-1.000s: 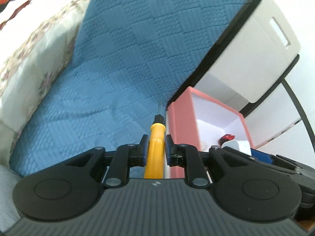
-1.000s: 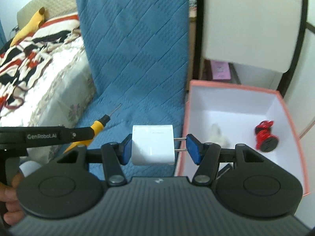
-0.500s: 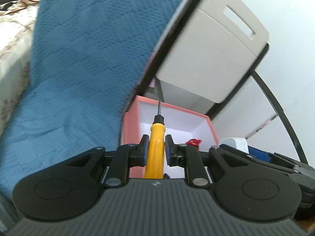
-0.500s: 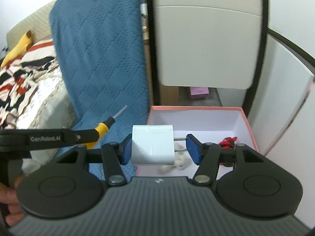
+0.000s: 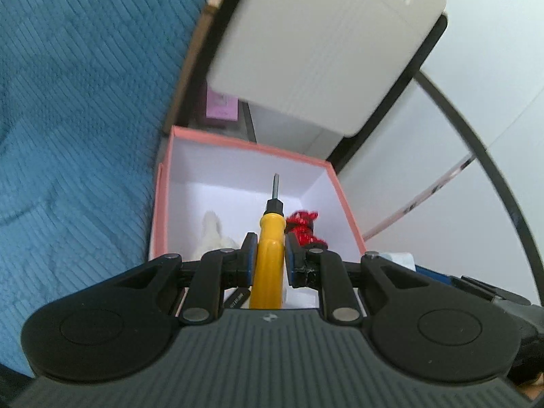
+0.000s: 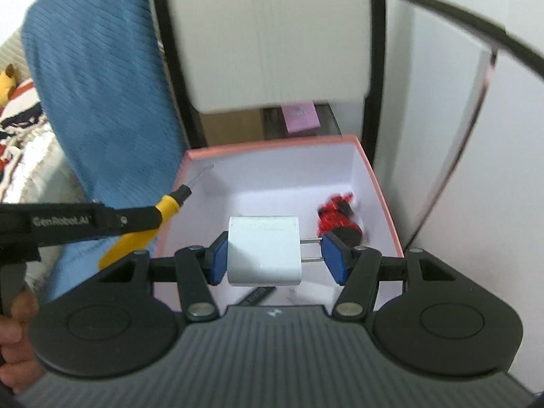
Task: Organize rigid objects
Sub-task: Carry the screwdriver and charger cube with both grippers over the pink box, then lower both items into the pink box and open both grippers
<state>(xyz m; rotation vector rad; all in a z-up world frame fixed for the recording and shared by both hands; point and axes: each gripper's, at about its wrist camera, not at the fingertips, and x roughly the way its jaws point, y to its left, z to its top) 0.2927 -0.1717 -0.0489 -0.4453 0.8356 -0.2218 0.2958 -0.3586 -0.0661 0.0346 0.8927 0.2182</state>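
Count of things at the pink box

One pink box (image 6: 380,187), one yellow screwdriver (image 5: 270,238), one white plug adapter (image 6: 263,250), one red toy (image 6: 335,219), one whitish fluffy thing (image 5: 212,231), one dark flat item (image 6: 256,296) near, one blue quilt (image 5: 78,102) left, two grippers.

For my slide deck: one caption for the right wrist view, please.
Right gripper holding a white plug adapter above the open pink box, left gripper's yellow screwdriver alongside.
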